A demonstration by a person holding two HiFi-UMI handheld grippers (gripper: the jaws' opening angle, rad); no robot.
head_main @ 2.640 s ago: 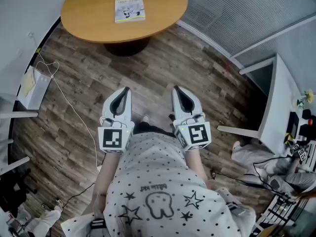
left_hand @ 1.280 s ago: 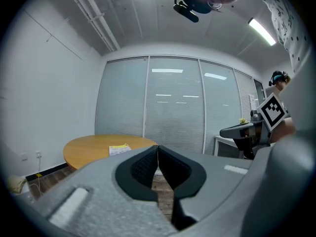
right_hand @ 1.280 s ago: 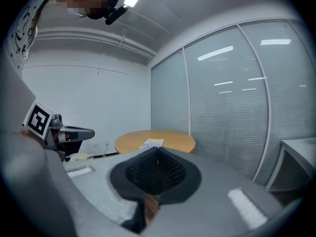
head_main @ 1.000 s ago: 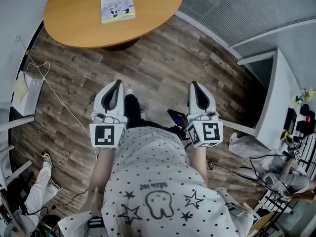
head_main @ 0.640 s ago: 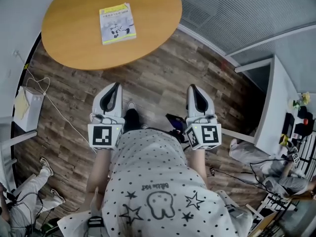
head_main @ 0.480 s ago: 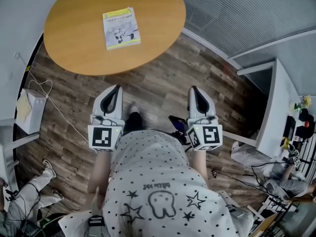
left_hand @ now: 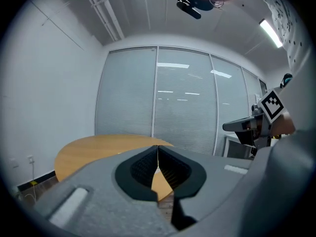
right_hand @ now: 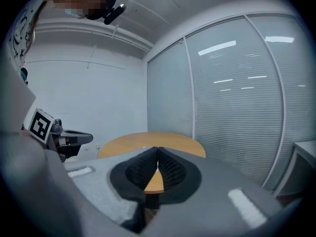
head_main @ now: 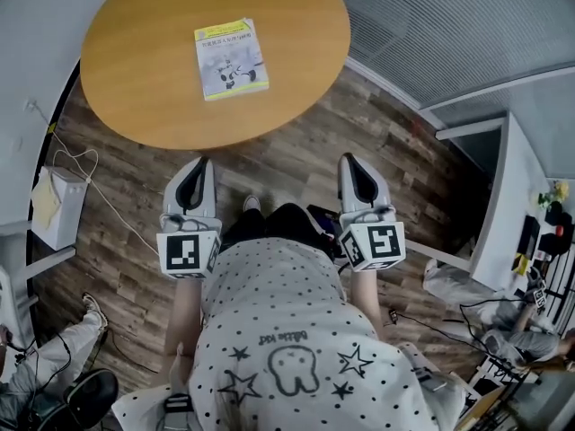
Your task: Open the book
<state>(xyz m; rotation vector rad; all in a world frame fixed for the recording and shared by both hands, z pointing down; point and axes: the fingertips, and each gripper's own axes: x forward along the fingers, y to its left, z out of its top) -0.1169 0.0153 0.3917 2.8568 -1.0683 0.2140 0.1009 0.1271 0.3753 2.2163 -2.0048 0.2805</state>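
Note:
A closed book (head_main: 231,58) with a yellow-edged, illustrated cover lies flat on the round wooden table (head_main: 135,70), right of its middle. My left gripper (head_main: 198,165) is shut and hangs over the floor just short of the table's near edge. My right gripper (head_main: 349,162) is shut too, level with the left one and farther right, over bare floor. Both are empty and well short of the book. In the left gripper view the jaws (left_hand: 157,149) meet tip to tip with the table (left_hand: 98,149) ahead; the right gripper view shows its tips (right_hand: 157,151) closed before the table (right_hand: 148,143). The book shows in neither gripper view.
Wood-plank floor (head_main: 296,164) runs under both grippers. A white bag (head_main: 54,206) with a trailing cable stands at the left wall. A white desk (head_main: 503,196) with small items stands at the right. Frosted glass walls (left_hand: 182,107) rise behind the table. Another person's legs (head_main: 45,366) show at lower left.
The table and book have come closer and lower in the head view as the person walked toward them. Both grippers stayed shut and side by side.

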